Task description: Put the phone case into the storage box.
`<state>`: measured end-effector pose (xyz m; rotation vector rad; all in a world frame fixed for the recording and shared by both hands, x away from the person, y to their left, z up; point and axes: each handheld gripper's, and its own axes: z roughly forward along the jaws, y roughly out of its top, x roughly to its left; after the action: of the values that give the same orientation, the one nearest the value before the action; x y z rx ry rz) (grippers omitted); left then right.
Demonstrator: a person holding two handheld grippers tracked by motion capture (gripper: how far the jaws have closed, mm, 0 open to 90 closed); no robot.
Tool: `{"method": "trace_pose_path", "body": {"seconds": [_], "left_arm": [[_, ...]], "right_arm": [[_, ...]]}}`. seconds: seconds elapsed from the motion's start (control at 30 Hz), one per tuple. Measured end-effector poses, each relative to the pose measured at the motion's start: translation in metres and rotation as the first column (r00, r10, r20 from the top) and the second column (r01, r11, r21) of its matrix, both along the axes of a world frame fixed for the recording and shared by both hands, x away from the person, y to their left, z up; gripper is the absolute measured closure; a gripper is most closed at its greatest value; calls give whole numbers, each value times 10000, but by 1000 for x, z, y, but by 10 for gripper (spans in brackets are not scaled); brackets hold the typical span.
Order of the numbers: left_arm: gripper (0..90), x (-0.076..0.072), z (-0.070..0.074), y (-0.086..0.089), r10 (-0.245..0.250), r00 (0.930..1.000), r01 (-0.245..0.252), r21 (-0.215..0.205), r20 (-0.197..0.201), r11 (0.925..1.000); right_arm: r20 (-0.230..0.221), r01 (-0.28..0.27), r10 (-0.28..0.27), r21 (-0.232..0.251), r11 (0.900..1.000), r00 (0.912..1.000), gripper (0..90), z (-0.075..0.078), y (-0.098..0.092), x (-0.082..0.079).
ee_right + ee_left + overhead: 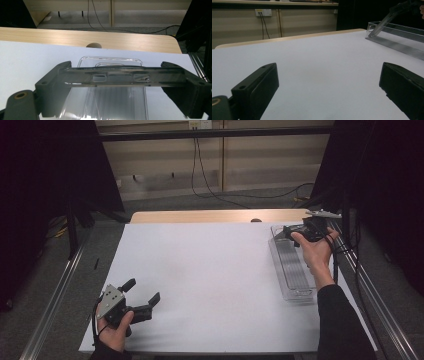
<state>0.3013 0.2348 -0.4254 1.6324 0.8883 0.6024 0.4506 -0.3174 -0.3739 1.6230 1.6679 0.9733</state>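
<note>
Your right gripper (pixel 292 233) is already at the work: it sits at the far right corner of the tabletop (pixel 210 280), and its fingers (pixel 53 82) span a clear flat piece (pixel 120 77) that lies crosswise between them, its ends meeting the two pads. I judge it gripped, though the plastic is transparent and the exact contact is hard to read. This piece looks like a lid or insert belonging to the clear plastic tray (pixel 295 270) below it. The relation that matters is the axes. The tray runs long along the right edge of the tabletop, from the far corner back toward you, while the held piece crosses that line, lifted at the tray's far end. In the left gripper view it shows tilted, one end down near the tray's rim (pixel 387 25). So any lift or set-down turns on keeping that piece square to the tray's length. Your left gripper (pixel 144 304) rests near the near left corner, fingers (pixel 255 92) spread wide with nothing between them, pointing across the bare white surface toward the tray. It is well apart from the work, so your right hand (pixel 315 252) is plainly the nearer one. Count: one tray, one clear piece, two grippers, and one small round hole (pixel 93 45) in the wooden far edge.
</note>
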Motion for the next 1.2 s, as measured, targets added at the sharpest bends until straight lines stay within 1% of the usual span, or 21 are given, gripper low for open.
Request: {"method": "trace_pose_path", "body": {"seconds": [0.3, 0.4, 0.47, 0.5, 0.57, 0.7, 0.8, 0.93, 1.07, 1.2], "left_arm": [[24, 0, -1, 0, -17, 10000, 17, -21, -34, 10000], [24, 0, -1, -1, -43, 10000, 43, 43, -33, 10000], [24, 0, -1, -1, -106, 9999, 106, 24, -67, 9999], [24, 0, -2, -2, -195, 9998, 195, -4, -24, 9998], [21, 0, -2, -2, -360, 9993, 358, 162, 124, 9992], [21, 0, -2, -3, -383, 9992, 382, 167, 87, 9991], [21, 0, -2, -3, -299, 9995, 296, 227, 132, 9993], [21, 0, -2, -2, -224, 9996, 221, 203, 158, 9996], [20, 0, -2, -2, -56, 9999, 54, 95, 151, 9999], [20, 0, -2, -1, -16, 9999, 15, 75, 110, 10000]], "right_arm": [[30, 192, -192, -173, 9997, 9998, 115, 3, 4, 8], [77, 262, -261, -188, 9995, 9996, 115, 3, 4, 10], [78, 301, -300, -146, 9994, 9995, 115, 3, 4, 11], [89, 326, -325, -136, 9994, 9994, 114, 3, 4, 11], [83, 358, -357, -170, 9992, 9993, 114, 3, 5, 13], [85, 357, -354, -341, 9988, 9993, 114, 4, 7, 16], [111, 363, -359, -396, 9986, 9993, 114, 4, 8, 18], [110, 361, -356, -518, 9980, 9993, 114, 4, 9, 20], [162, 320, -310, -644, 9974, 9994, 114, 4, 11, 21], [219, 355, -342, -632, 9974, 9992, 114, 4, 11, 22]]}}
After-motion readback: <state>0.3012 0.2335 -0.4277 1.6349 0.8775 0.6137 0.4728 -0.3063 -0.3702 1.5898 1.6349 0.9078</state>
